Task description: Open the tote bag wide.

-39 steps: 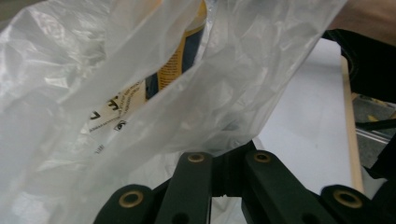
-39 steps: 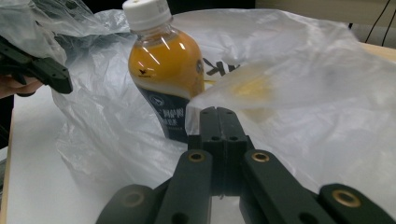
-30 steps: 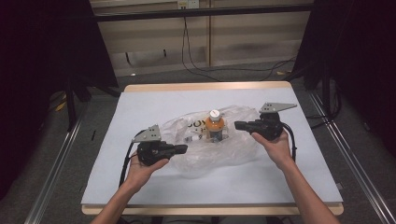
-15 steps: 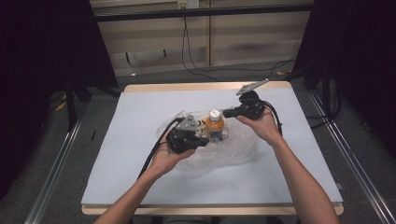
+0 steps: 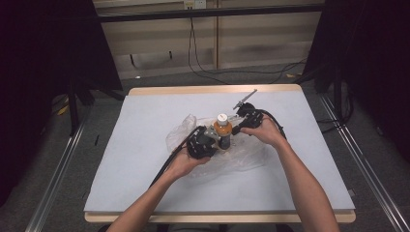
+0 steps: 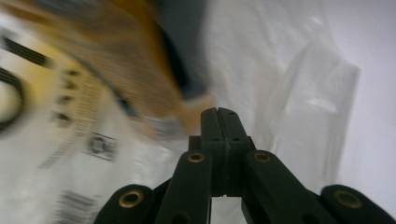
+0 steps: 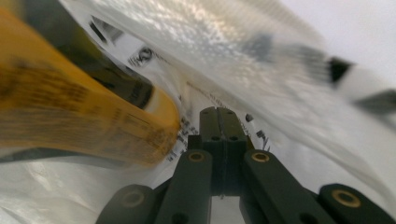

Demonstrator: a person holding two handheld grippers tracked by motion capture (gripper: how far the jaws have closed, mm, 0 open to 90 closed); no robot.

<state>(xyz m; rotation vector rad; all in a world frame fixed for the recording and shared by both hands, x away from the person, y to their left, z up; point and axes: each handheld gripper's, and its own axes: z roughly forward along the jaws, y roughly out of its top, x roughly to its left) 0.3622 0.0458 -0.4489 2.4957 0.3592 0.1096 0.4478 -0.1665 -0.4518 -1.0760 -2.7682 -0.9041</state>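
A small bottle [image 5: 222, 129] with an orange label and a white cap stands on a crumpled clear plastic bag [image 5: 249, 157] in the middle of the white table [image 5: 145, 111]. My left gripper [image 5: 212, 138] comes in low from the left, its tips right beside the bottle's base. My right gripper [image 5: 235, 128] is close on the bottle's right side. In the left gripper view the jaws [image 6: 218, 111] are pressed together, with the blurred bottle [image 6: 116, 46] and the bag [image 6: 299, 93] just ahead. The right gripper view shows shut jaws [image 7: 217, 111] next to the bottle [image 7: 70, 116], over printed plastic [image 7: 233, 46].
The table has a wooden edge [image 5: 212, 90] at the back and open white surface all around the bag. Cables [image 5: 203, 67] lie on the floor behind. Dark stands [image 5: 72, 96] rise at the left, and metal rails [image 5: 360, 164] run along both sides.
Both hands have moved inward from the sides of the bag and lower, closing in on the bottle. The jaws have stayed shut.
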